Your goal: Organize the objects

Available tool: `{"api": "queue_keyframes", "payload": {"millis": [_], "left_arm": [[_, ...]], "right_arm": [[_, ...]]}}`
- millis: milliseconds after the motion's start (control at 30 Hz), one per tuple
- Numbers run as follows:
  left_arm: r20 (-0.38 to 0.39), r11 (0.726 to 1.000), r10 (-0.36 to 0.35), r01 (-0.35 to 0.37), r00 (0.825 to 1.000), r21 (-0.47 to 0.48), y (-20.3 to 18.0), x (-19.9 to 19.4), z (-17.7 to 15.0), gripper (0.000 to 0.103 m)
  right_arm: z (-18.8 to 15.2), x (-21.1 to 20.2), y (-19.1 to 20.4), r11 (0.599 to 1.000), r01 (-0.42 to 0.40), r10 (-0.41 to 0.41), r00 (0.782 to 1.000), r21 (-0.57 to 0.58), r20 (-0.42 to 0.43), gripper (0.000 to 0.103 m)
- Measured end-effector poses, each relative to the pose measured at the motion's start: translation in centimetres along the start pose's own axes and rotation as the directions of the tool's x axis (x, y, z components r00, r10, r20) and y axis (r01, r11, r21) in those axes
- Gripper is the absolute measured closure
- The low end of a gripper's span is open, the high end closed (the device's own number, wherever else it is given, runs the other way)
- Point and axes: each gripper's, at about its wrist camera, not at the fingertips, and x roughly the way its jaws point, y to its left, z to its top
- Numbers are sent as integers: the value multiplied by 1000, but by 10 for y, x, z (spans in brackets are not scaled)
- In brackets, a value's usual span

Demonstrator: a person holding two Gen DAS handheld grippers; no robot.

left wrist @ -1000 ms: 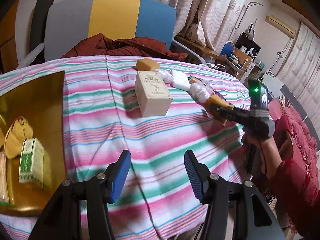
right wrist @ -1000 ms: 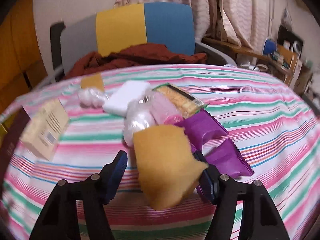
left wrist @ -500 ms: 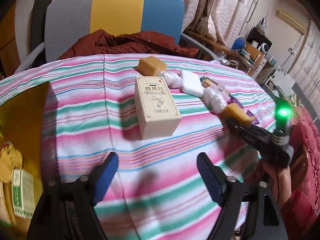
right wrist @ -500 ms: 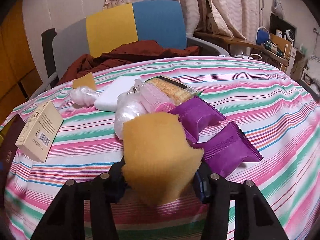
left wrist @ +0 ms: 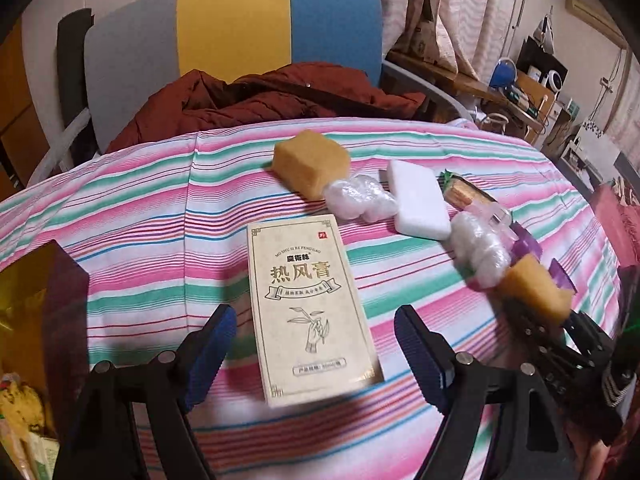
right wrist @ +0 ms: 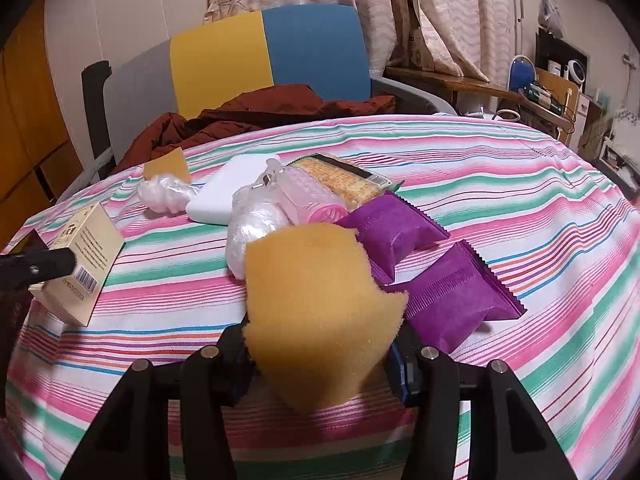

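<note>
Two grippers and a spread of small goods on a striped tablecloth (left wrist: 168, 216); we list them as we find them.

Left gripper (left wrist: 316, 340): jaws spread wide, nothing gripped. They have just been opening over the past second. Its blue pads stand to either side of a cream cardboard box (left wrist: 310, 304) printed with Chinese characters and a drawing of a hand with a sprig. The box lies flat on the cloth between the fingers, and neither pad touches it.

Right gripper (right wrist: 320, 356): clamped on a ragged yellow sponge piece (right wrist: 316, 308), which stands up out of the jaws above the cloth. The jaws closed further within the past second. In the left wrist view we see the same sponge at the right edge, held at the tip of the black tool.

Loose on the cloth, beyond the held sponge:
- two purple sachets (right wrist: 452, 300), side by side, just right of the sponge;
- a pink cylinder (right wrist: 308, 196) lying against a flat snack pack (right wrist: 344, 180);
- a white block (left wrist: 420, 200);
- two clear plastic wads (left wrist: 360, 200), one on each side of the white block;
- a second yellow sponge (left wrist: 310, 162), at the far side near the cloth's edge.

At the left edge of the left wrist view, a gold-lined box (left wrist: 36, 304) holds some small packets; we cannot make them out.

Behind the table: a chair with grey, yellow and blue panels (left wrist: 232, 36), a rust-red jacket (left wrist: 260, 96) heaped on it.
</note>
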Motion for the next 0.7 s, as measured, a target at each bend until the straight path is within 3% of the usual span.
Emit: {"api": "queue_keyframes", "payload": {"millis": [33,67,100,267,433,700], "left_arm": [[3,1000,-2,2,1000,-12,3,2,-2,24],[11,1000,-13,13,1000,-25,5,5,-4,43],[22,999,-25,26,999,-34,8,7,-7,51],[75,997,-59,62,995,-47,17,19,-27,50],[104,986,-109,121,989,-117,29,15,-37,51],[187,991,-117,128,975,-46,19,-8,-53,51]], "right_arm": [[0,0,1,1000,6,-6,1000,-3,4,49],[-1,1,2,1000,15,-15,1000,-10,7,49],[-1,1,3,1000,22,-22,1000,-14,7,49],[-1,-1,4,999,33,-32,999,-19,21,51],[-2,-12,7,998,48,-46,996,-28,76,52],[-7,-38,28,989,79,-52,978,-126,204,52]]}}
